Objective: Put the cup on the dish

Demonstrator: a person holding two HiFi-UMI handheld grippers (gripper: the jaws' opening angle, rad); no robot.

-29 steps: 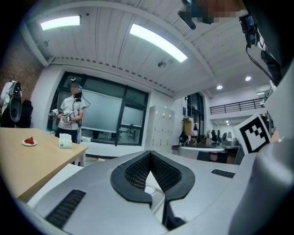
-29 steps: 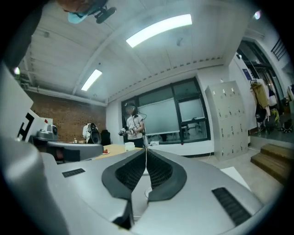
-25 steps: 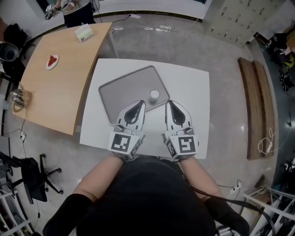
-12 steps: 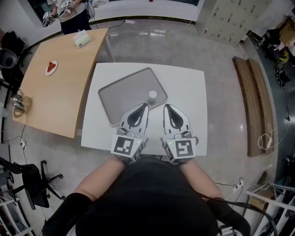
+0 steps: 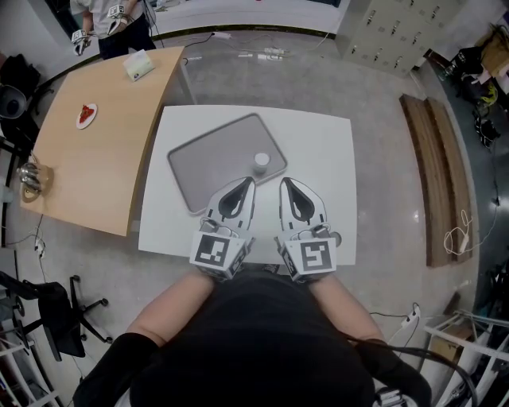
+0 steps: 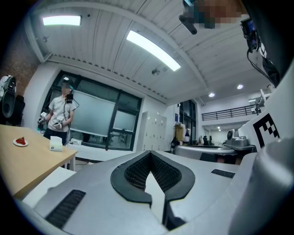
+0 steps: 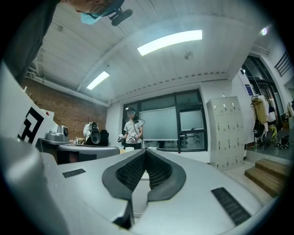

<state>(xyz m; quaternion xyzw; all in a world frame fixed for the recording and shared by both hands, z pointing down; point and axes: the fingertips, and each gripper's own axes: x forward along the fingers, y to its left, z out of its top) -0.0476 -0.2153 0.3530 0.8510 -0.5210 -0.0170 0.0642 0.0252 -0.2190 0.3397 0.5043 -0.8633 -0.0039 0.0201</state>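
A small white cup point(image 5: 262, 161) stands on the grey tray-like dish point(image 5: 211, 159), near its right front corner. Both grippers lie side by side at the near edge of the white table point(image 5: 326, 151), pointing away from me. The left gripper point(image 5: 249, 181) is shut and empty, its tip just short of the cup and over the tray's near edge. The right gripper point(image 5: 283, 182) is shut and empty, a little to the right of the cup. In the left gripper view point(image 6: 149, 153) and the right gripper view point(image 7: 146, 150) the jaw tips meet with nothing between them.
A wooden table point(image 5: 95, 151) adjoins on the left, with a small plate of red food point(image 5: 85, 115), a tissue box point(image 5: 140, 65) and a metal object point(image 5: 30, 172). A person point(image 5: 103, 20) stands beyond it. Wooden planks point(image 5: 441, 175) lie on the floor at the right.
The head view has shifted slightly. Both grippers stay shut side by side at the table's near edge, and the cup has not moved on the tray.
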